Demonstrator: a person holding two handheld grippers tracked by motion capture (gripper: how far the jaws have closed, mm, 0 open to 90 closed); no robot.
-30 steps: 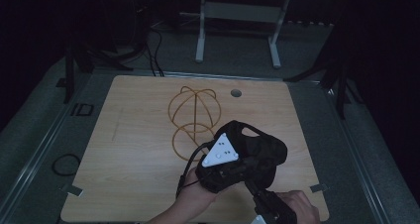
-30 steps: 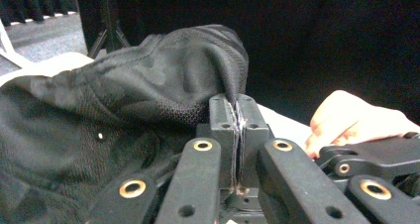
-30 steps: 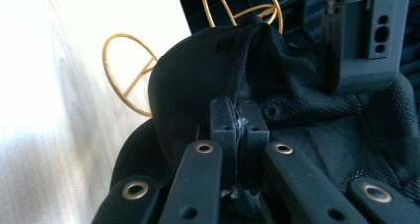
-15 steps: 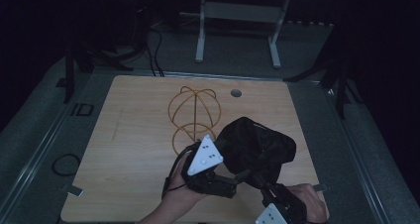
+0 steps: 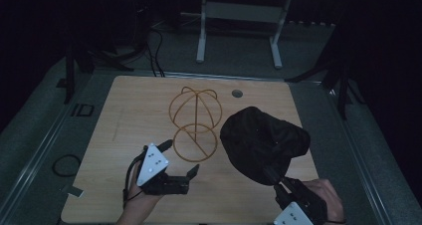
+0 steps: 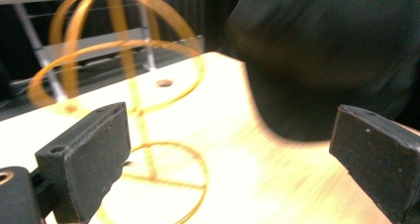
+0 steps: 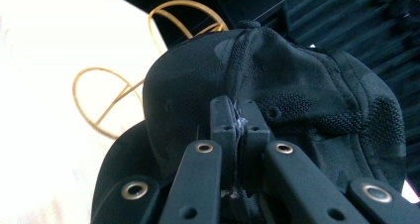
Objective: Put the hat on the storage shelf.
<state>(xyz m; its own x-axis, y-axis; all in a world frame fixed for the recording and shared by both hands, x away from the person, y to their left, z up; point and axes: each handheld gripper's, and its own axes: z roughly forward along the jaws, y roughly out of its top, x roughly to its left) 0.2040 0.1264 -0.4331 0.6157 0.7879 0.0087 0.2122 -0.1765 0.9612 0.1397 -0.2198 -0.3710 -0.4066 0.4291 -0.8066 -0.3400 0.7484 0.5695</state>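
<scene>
Right gripper (image 5: 272, 177) at bottom right of high view, jaws clamped on black cap (image 5: 261, 140). Right gripper view confirms: gripper (image 7: 234, 117) pads pinched tight on cap (image 7: 307, 105) fabric, almost no gap between them. Cap hangs off the jaw tips over the right side of the table (image 5: 124, 115); can't tell if its underside touches the wood.

Left gripper (image 5: 179, 158) at lower left of table, jaws wide apart, have just been opening, nothing between them. Person's hand (image 5: 137, 202) comes in from the bottom edge, grey plate on top of the gripper. In left gripper view the gripper (image 6: 228, 149) has both jaws spread to the frame edges, bare table (image 6: 257, 174) in the gap, cap (image 6: 322, 55) ahead and to the right, clear of both pads.

Wire stand (image 5: 194, 123) sits mid-table: dome-shaped frame on a ring base, orange-brown. It's between the two grippers, just left of the cap. One left jaw tip is close to the ring base, not touching. Stand (image 6: 124, 80) also shows blurred in left gripper view, ahead left, and behind the cap in right gripper view (image 7: 99, 100).

Small round hole (image 5: 237, 93) in table near far edge, beyond the stand.
</scene>
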